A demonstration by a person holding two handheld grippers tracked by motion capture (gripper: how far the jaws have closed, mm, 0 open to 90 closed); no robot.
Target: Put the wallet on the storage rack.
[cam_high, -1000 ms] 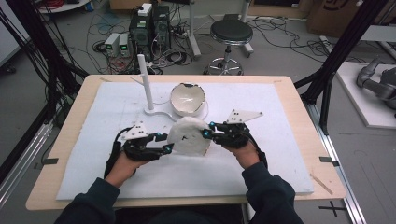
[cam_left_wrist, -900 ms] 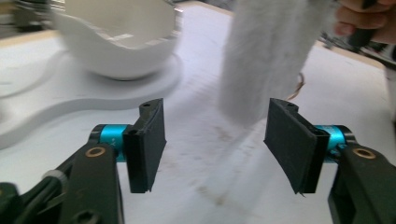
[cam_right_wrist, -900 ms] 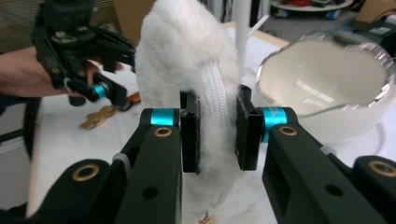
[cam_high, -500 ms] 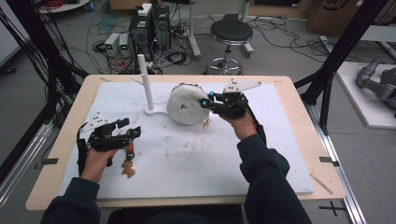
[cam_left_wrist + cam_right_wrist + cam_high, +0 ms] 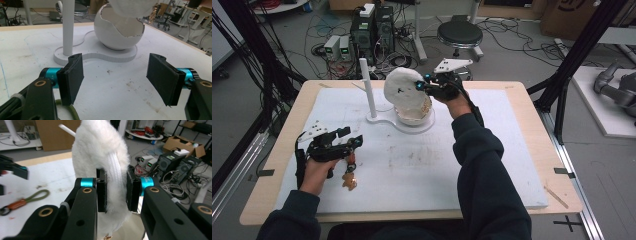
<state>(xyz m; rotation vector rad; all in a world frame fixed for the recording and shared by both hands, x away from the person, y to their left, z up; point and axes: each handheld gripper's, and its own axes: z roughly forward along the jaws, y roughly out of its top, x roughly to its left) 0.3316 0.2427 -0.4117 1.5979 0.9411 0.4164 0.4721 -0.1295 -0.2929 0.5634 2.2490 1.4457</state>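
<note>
Right tool (image 5: pixel 421 86), in the high view, holds a fluffy white plush pouch (image 5: pixel 404 90) above the white cracked-egg bowl (image 5: pixel 414 114) beside a white upright post (image 5: pixel 367 87) on the white foam-covered desk (image 5: pixel 507 150); left tool (image 5: pixel 353 142) rests near a keyring with an olive cord (image 5: pixel 349 170). Left gripper view: jaws spread wide, nothing between them, facing the bowl (image 5: pixel 117 30). Right gripper view: jaws clenched on the pouch (image 5: pixel 100 157) at its white piping.

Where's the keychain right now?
In the high view the keychain lies on the white mat, near left, just under the open left tongs, well away from the eggshell bowl.
</note>
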